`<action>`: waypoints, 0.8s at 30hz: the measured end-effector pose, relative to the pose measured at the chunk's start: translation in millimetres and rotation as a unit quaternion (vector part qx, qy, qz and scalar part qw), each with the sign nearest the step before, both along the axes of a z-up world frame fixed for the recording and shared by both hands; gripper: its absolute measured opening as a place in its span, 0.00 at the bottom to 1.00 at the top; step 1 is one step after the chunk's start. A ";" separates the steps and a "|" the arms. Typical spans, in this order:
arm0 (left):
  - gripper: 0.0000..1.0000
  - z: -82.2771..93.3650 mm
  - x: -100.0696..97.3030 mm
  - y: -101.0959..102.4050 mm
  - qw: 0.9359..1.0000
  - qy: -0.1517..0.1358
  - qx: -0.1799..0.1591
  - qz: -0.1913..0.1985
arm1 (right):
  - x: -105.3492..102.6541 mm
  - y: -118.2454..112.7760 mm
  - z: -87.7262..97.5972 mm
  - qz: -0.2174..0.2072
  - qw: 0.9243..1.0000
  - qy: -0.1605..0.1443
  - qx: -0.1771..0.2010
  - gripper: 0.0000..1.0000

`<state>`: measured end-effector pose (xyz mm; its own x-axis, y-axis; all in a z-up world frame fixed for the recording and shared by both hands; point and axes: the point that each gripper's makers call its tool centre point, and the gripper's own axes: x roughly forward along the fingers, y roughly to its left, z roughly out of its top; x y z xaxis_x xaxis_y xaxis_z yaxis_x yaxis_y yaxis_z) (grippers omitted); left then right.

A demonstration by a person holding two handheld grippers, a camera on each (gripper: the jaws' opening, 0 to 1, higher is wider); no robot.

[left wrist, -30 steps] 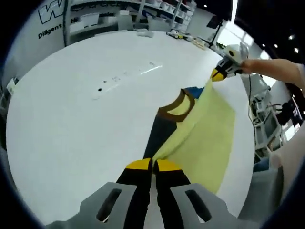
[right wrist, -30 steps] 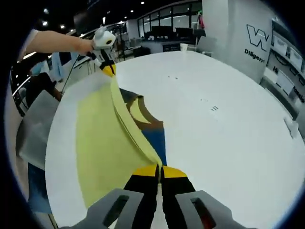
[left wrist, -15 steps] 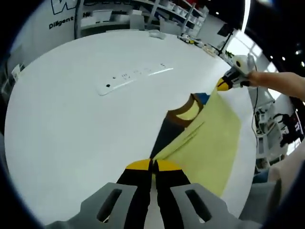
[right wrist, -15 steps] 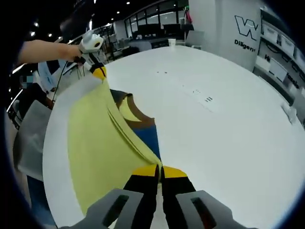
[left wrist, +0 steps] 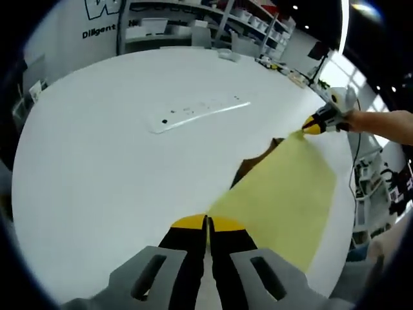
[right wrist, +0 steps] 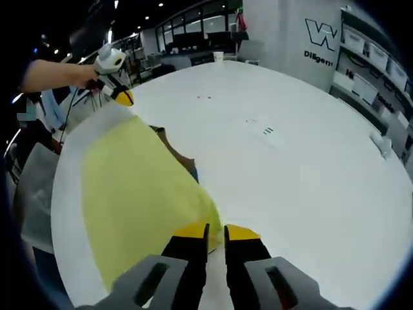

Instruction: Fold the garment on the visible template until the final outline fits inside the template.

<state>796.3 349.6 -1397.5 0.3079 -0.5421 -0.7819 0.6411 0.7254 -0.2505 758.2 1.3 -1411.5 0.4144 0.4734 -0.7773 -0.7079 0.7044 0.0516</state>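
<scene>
A yellow garment (left wrist: 277,194) lies spread across the white round table (left wrist: 116,161). My left gripper (left wrist: 207,223) is shut on its near corner. At the far corner is my right gripper (left wrist: 314,126), held by a hand. In the right gripper view the garment (right wrist: 139,194) runs from my right gripper (right wrist: 216,230) to the left gripper (right wrist: 122,97). The right jaws stand a little apart, with the garment's corner at their tips. A brown collar edge (right wrist: 174,152) and a sliver of blue (right wrist: 195,174) poke out from under the yellow sheet.
A pale strip with dark dots (left wrist: 193,113) lies on the table beyond the garment. The table's edge (right wrist: 61,194) runs close along the garment's outer side, with a grey chair (right wrist: 29,187) beside it. Shelves (left wrist: 193,19) stand behind the table.
The yellow layer has swung over and come down flat, covering the dark blue part and most of the brown collar. The right jaws have parted slightly. Both views have shifted.
</scene>
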 end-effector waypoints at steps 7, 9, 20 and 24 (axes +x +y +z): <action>0.06 4.6 -15.4 5.6 1.000 -0.004 -0.004 0.002 | -17.7 -2.7 1.8 -0.001 1.000 0.000 0.013 0.11; 0.07 5.7 -21.6 5.8 1.000 -0.004 -0.008 0.000 | -25.8 -3.9 0.7 -0.001 1.000 0.002 0.016 0.11; 0.14 15.2 -65.0 6.4 0.999 -0.021 -0.035 -0.003 | -64.1 1.1 6.8 0.004 0.999 0.000 0.043 0.14; 0.17 18.8 -82.5 6.9 0.998 -0.030 -0.052 0.005 | -79.8 4.4 9.8 0.006 0.999 -0.002 0.054 0.15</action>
